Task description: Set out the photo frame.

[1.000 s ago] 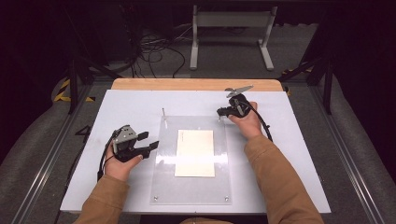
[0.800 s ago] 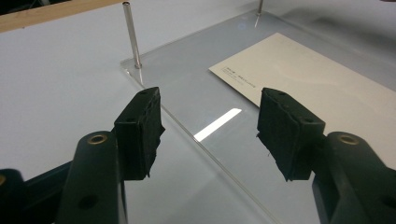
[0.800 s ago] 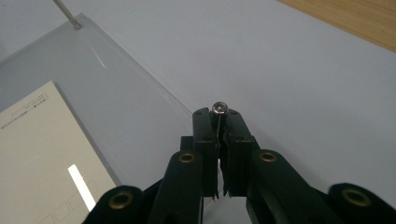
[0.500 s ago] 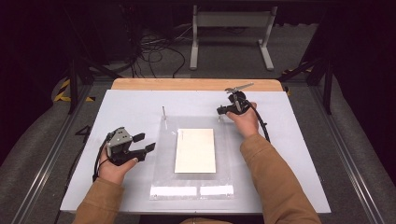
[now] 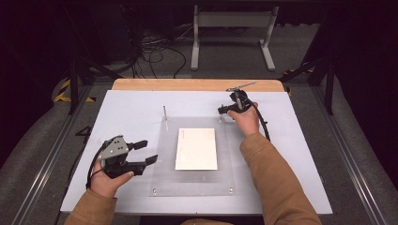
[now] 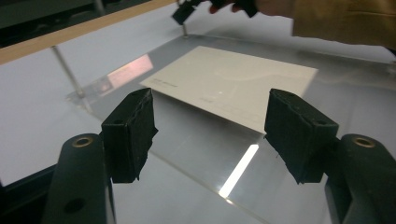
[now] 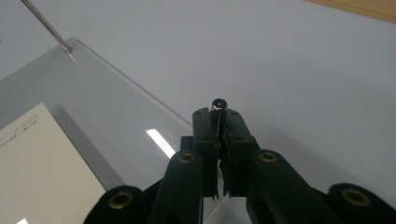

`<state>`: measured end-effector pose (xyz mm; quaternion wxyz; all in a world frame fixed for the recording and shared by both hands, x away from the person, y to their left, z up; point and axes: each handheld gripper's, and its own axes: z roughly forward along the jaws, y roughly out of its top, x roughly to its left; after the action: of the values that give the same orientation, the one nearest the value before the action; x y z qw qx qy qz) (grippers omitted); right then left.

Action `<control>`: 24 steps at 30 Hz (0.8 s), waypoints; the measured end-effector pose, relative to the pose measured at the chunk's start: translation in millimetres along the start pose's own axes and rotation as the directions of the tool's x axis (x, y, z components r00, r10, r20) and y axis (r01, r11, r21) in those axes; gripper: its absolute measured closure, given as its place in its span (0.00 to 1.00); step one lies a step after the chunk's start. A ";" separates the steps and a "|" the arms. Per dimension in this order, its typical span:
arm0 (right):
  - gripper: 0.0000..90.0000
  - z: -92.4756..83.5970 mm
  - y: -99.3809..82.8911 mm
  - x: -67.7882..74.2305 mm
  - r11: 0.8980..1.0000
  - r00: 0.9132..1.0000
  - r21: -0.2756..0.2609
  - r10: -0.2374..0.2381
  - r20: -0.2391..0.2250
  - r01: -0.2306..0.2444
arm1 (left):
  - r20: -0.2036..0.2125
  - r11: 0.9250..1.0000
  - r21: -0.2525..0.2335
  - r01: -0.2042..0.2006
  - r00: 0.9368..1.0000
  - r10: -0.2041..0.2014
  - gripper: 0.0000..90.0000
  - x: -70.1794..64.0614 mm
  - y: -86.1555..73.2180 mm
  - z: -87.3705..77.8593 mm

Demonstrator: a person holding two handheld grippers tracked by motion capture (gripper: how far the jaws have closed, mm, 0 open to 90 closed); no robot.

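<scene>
Fingers of the right gripper (image 5: 228,109) are pinching the far-right metal pin (image 7: 217,103) of the clear acrylic plate (image 5: 197,180); the left gripper (image 5: 146,152), jaws just opening and holding nothing, is hovering at the plate's near-left edge. Risk: with the plate unsupported on the left, the pinched pin is likely slipping or tilting it, shifting the white card (image 5: 196,148) lying at its centre.

We see a clear, glossy acrylic plate (image 5: 197,176) with a matt cream paper sheet (image 5: 196,148) and thin shiny metal pins (image 5: 164,111). The table (image 5: 131,112) has a smooth matt white top and a wooden edge (image 5: 187,85). The gripper pads (image 6: 130,133) look rough black rubber.
</scene>
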<state>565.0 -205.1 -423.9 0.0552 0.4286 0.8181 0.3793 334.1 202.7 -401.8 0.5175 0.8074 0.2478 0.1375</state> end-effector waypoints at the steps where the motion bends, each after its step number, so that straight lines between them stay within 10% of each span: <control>1: 0.95 0.2 0.5 0.2 1.000 1.000 0.002 0.001 0.002 -0.001 | 0.014 1.000 0.006 -0.010 1.000 0.009 0.38 -2.6 0.7 -0.4; 11: 0.95 0.6 1.8 -0.8 1.000 1.000 0.008 0.017 0.000 -0.017 | 0.104 0.997 0.014 -0.079 0.992 0.077 0.33 -30.2 3.3 -7.0; 24: 0.95 1.0 2.9 -2.2 0.999 0.999 0.015 0.043 -0.007 -0.043 | 0.214 0.981 0.064 -0.186 0.962 0.168 0.30 -52.9 -6.0 7.3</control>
<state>568.7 -205.1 -423.2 0.0409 0.4451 0.8118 0.3759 291.6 170.5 -408.5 0.4920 0.8571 0.1248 0.0875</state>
